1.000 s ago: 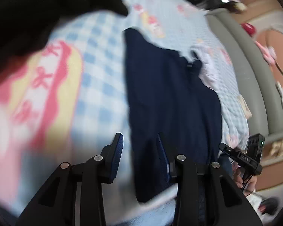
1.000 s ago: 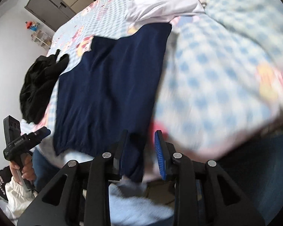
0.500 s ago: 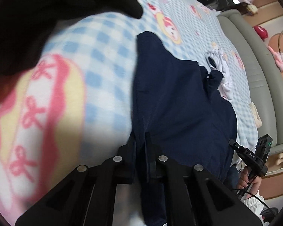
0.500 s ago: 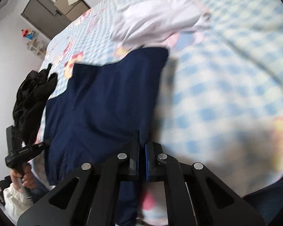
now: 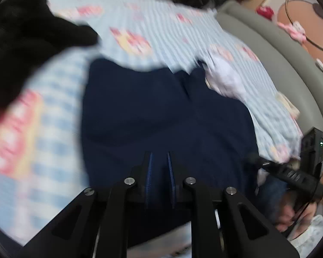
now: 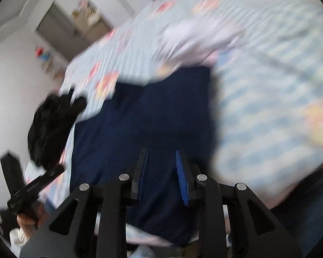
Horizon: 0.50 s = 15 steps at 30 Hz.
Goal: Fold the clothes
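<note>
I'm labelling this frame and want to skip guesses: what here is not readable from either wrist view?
- Left hand-held gripper: whether its narrow gap pinches the navy garment, left wrist view; dark on dark, motion blur.
- Garment's near hem: both views, covered by the gripper frames.
- White garment: shape lost to blur, right wrist view.
- Black clothing: left wrist view, cut by the edge.

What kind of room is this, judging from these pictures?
Most likely a bedroom: a bed with a checked cartoon-print bedsheet, a padded grey headboard, and a cabinet against the white wall.
</note>
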Tool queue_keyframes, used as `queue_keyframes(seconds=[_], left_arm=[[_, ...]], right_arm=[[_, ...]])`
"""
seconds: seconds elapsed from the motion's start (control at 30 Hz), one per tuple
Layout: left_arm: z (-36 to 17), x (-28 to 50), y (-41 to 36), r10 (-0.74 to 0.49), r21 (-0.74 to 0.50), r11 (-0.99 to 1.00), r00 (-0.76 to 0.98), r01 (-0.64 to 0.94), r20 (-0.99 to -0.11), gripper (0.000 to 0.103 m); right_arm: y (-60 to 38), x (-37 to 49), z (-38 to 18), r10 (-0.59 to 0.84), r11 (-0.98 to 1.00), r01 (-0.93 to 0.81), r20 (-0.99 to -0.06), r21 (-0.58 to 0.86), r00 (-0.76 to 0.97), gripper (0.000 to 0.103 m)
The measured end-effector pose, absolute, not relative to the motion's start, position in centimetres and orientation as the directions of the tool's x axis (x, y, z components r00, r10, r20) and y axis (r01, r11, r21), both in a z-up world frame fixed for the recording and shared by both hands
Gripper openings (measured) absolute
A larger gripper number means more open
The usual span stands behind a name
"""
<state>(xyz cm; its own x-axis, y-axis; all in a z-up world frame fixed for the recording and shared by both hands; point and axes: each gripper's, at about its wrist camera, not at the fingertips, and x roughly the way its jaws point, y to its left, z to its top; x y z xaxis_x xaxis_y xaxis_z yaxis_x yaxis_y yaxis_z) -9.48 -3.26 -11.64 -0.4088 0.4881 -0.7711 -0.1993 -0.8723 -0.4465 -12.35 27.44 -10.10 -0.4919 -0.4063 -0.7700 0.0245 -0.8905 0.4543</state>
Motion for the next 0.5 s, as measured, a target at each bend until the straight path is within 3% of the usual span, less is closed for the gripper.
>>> queue_keyframes(seconds=[0.07, 0.23, 0.33, 0.43, 0.5], left_arm=[[-13.2, -9.5, -2.4, 0.462, -0.422, -0.887, -0.36, -0.187, -0.81, 0.039], [-13.2, -8.5, -5.0, 0.427, -0.426, -0.899, -0.408, -0.099, -0.807, 0.039], [-11.9, -7.5, -5.9, 0.502, -0.503, -0.854, -0.456, -0.132, -0.735, 0.037], [-11.4, -6.9, -5.2, 0.581, -0.562, -0.804, -0.454, -0.194, -0.675, 0.037], [-12.8, -7.5, -4.2, 0.532, -0.506, -0.843, -0.41, -0.182, -0.741, 0.037]], right_arm=[[25.1, -12.0, -11.4, -0.413, -0.903, 0.073, -0.805, 0.424, -0.426, 0.027], [25.4, -10.9, -13.3, -0.371, -0.923, 0.054, -0.846, 0.38, -0.383, 0.026], [27.3, -10.2, -12.5, -0.361, -0.917, 0.002, -0.828, 0.399, -0.428, 0.027], [27.7, -9.6, -11.7, -0.378, -0.908, 0.017, -0.802, 0.418, -0.462, 0.034], [27.1, -9.7, -12.3, -0.389, -0.908, 0.03, -0.813, 0.419, -0.434, 0.034]])
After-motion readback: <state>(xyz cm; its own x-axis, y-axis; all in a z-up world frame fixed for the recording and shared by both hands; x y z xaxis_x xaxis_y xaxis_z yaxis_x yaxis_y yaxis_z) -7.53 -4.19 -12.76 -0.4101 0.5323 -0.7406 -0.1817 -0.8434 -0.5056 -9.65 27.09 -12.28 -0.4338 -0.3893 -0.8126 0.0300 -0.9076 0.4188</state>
